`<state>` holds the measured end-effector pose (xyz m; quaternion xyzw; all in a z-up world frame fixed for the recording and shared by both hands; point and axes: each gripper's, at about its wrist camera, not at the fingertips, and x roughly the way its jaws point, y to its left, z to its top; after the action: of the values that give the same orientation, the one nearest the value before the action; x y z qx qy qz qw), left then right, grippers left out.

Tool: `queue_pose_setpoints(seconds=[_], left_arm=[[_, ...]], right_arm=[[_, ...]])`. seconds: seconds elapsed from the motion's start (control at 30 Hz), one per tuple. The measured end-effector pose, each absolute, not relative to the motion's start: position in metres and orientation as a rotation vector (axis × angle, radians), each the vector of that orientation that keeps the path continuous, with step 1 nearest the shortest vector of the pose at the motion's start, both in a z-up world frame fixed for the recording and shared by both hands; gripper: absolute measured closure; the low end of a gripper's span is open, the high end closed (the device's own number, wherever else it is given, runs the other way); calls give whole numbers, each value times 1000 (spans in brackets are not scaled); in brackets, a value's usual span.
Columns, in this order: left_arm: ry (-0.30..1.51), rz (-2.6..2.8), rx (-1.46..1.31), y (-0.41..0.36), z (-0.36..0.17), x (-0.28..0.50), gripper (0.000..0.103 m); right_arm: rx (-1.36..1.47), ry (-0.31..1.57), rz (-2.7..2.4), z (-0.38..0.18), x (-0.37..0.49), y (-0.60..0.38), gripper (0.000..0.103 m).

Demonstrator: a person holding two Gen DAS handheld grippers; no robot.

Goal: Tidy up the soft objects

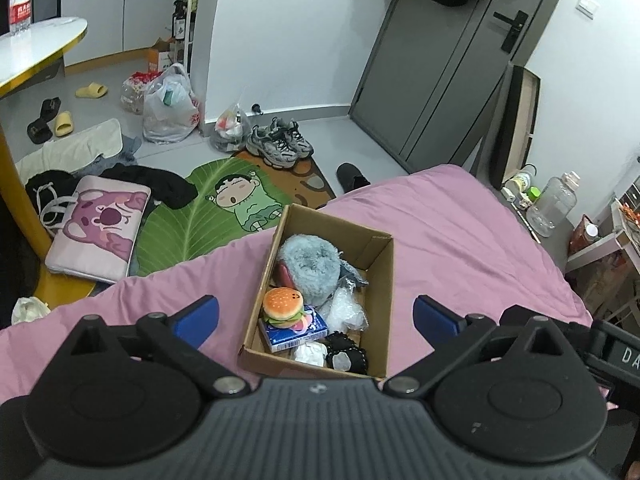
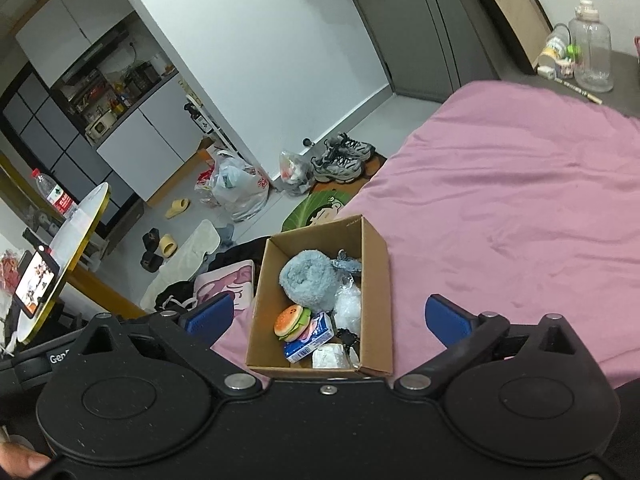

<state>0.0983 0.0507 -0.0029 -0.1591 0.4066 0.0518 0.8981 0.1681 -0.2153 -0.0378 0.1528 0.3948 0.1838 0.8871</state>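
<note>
Sitting on the pink bed (image 1: 460,232) near its floor-side edge, the box (image 1: 378,292) is taking all the soft things, and it's looking packed: blue plush (image 1: 310,266) filling the far end, burger toy (image 1: 281,307) perched on a tissue pack (image 1: 296,330), crinkled plastic (image 1: 346,312) beside them, a black piece (image 1: 346,354) and a white wad (image 1: 309,353) tucked in the near corner. Both grippers are hovering over it, probably sizing it up. The left gripper (image 1: 316,314) is gaping wide, holding nothing, its blue pads (image 1: 198,320) straddling the box. The right gripper (image 2: 330,316) is doing the same, spread wide and empty, likely ready to lift or shift the box. Beyond the bed, clothes (image 1: 152,184), a pillow (image 1: 98,226) and a leaf rug (image 1: 192,216) are lying on the floor.
</note>
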Motion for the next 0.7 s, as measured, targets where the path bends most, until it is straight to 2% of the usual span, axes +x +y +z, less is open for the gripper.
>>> queue_pose_setpoints(seconds=[0.7], left_arm=[[784,85,-269,39,42,48,0]], right_arm=[[246,779,395,-4,126,-233,0]])
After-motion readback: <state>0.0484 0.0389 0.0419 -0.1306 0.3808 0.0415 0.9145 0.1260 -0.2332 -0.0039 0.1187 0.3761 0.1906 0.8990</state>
